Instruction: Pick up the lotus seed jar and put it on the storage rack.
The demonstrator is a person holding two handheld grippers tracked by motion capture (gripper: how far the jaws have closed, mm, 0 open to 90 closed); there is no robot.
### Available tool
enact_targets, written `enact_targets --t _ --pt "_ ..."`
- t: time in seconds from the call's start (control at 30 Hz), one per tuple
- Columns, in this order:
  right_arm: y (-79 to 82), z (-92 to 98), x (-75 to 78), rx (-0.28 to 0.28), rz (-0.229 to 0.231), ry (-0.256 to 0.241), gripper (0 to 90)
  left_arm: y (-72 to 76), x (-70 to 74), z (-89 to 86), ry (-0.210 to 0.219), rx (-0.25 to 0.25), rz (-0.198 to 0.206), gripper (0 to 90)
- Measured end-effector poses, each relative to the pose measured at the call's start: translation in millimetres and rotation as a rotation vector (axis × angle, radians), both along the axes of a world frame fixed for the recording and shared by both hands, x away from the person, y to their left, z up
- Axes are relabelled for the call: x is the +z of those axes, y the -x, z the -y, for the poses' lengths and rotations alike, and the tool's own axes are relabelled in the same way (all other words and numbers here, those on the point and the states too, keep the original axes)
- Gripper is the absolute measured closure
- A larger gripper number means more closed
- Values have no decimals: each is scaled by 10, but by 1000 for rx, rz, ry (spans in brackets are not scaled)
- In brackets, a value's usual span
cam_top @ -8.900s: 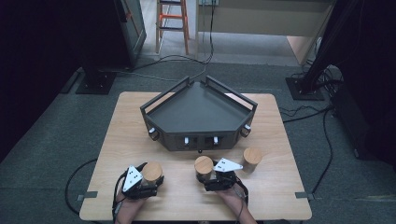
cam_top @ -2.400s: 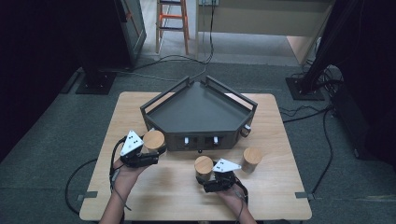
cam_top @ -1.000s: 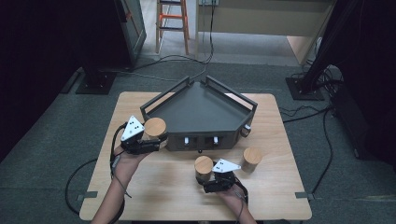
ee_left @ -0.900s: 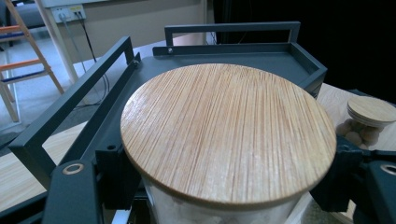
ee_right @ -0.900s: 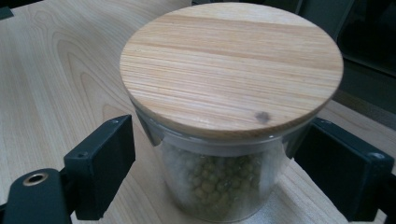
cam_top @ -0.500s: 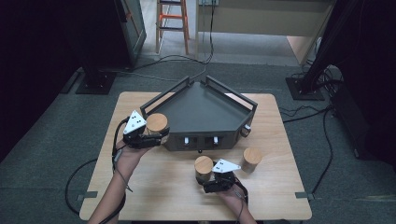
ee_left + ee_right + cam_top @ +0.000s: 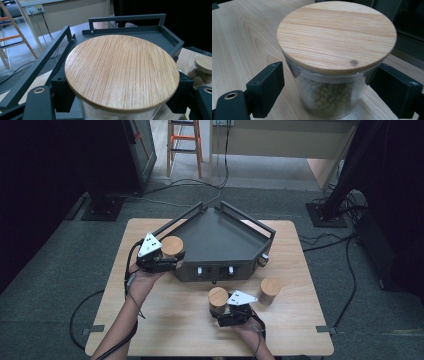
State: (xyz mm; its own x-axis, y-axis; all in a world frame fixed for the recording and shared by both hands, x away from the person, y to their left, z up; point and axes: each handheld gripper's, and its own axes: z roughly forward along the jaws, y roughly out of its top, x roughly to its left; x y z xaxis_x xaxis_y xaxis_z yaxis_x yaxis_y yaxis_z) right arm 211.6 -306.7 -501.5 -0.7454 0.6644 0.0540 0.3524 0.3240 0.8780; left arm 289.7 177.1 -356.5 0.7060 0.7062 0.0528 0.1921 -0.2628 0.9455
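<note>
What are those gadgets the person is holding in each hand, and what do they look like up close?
They are two hand-held grippers. The left gripper and the right gripper each have a black body, two blocky black jaws with small metal-ringed holes, and a pale grey three-cornered plate on top bearing small dark dots. A black cable trails from each toward the table's near edge. The person's forearms are bare, with no sleeves in view.

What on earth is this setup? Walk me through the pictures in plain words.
A person holds a two-fingered gripper in each hand. One picture looks down from above the wooden table; the other two come from cameras riding on the grippers. A dark metal tray sits on the table. The left gripper clamps a wooden-lidded glass jar at the tray's left rim. The right gripper has its black fingers open around a jar of green peas standing on the table. A third jar stands nearby.
</note>
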Motion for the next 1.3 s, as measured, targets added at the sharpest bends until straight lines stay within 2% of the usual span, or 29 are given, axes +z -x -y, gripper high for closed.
enact_targets --t 0.27,0.57,0.93,1.07,1.3 --pt "2 4 -3 2 2 -2 125 -112 5 0 -5 -16 9 252" --pt "2 4 -2 3 1 -2 125 -201 -12 23 12 7 -4 252" --pt "-1 16 -7 3 1 -9 125 -342 -11 105 -9 28 -10 252" --pt "-2 19 -8 3 0 -10 125 -393 -43 108 24 41 -22 251" --pt "-5 26 -11 5 1 -12 125 -470 -93 167 15 57 -31 252"
